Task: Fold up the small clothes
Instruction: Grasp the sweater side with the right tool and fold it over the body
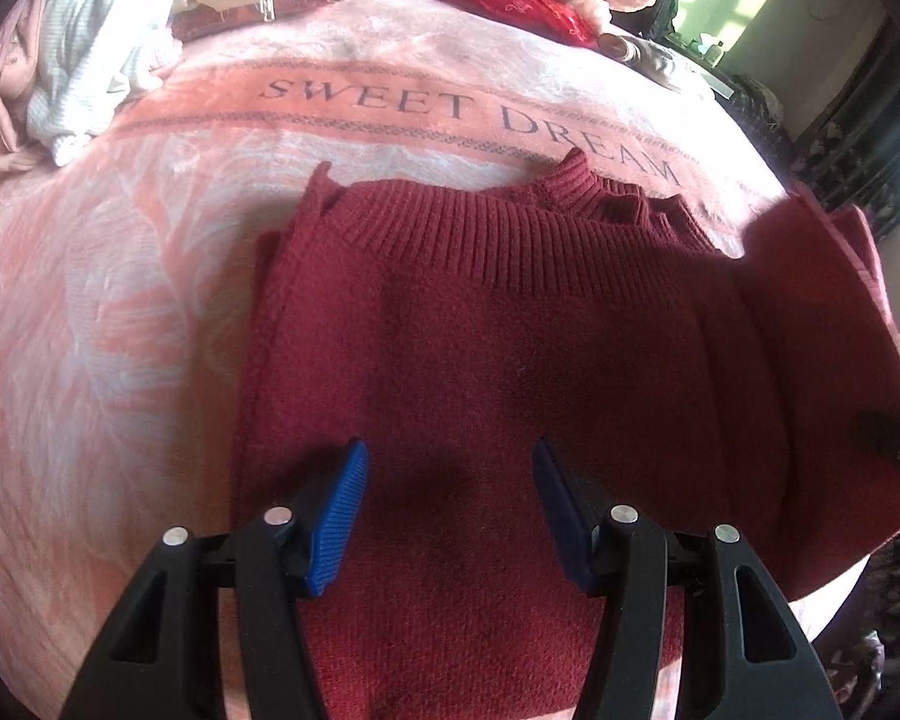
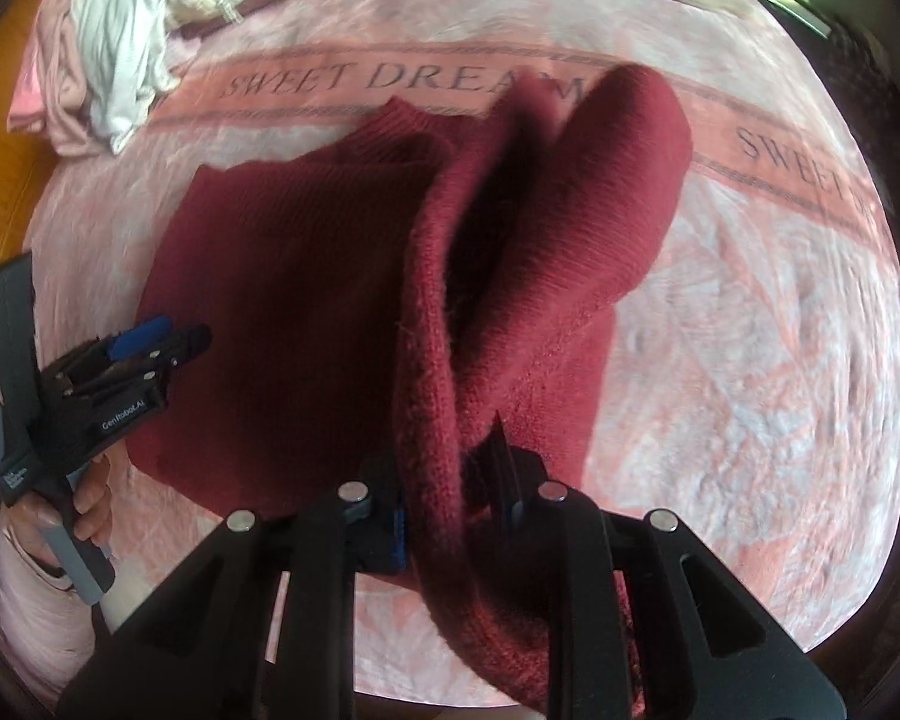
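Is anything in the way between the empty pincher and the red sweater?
No, nothing visible. The left gripper is open right above the red sweater, with only bare knit between its blue pads. The right gripper is shut on the sweater's lifted side, raised over the pink blanket.

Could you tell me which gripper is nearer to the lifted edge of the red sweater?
Right. The right gripper is shut on the red sweater at that edge; the left gripper hovers open over its flat part.
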`<state>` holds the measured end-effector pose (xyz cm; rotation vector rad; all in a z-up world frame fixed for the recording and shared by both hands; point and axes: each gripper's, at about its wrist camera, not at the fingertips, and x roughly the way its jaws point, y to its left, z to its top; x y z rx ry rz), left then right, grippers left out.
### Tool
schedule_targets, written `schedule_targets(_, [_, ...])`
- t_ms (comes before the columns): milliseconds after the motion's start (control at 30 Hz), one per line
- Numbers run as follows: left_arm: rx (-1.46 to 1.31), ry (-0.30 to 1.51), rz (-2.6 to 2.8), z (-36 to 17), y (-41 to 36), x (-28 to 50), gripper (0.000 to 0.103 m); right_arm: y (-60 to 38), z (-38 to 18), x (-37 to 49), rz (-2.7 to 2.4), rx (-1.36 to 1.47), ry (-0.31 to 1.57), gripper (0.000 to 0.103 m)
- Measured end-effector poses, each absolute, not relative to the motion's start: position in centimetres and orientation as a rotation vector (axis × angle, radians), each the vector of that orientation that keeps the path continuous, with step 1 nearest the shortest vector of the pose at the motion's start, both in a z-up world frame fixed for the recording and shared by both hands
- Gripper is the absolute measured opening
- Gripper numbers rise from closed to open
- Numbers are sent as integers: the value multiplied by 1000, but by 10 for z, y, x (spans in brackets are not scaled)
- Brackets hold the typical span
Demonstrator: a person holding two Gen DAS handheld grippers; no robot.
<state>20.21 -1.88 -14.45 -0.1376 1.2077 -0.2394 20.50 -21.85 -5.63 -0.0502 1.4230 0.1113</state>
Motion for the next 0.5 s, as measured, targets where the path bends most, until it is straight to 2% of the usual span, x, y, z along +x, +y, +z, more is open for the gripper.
schedule_targets(333, [-152, 1220, -241, -146, -17, 198, 58, -182, -104, 210, 102, -73, 1478, 24])
schedule_targets(400, [-161, 1227, -240, -145, -18, 199, 57, -182, -106, 207, 123, -42, 1475, 32])
schedule_targets(467, [-168, 1234, -244, -144, -19, 199, 57, -187, -104, 204, 179, 67, 1470, 54])
schedule_targets(500, [-172, 1237, -246, -143, -19, 199, 57, -192, -102, 202, 202, 128, 1464, 56])
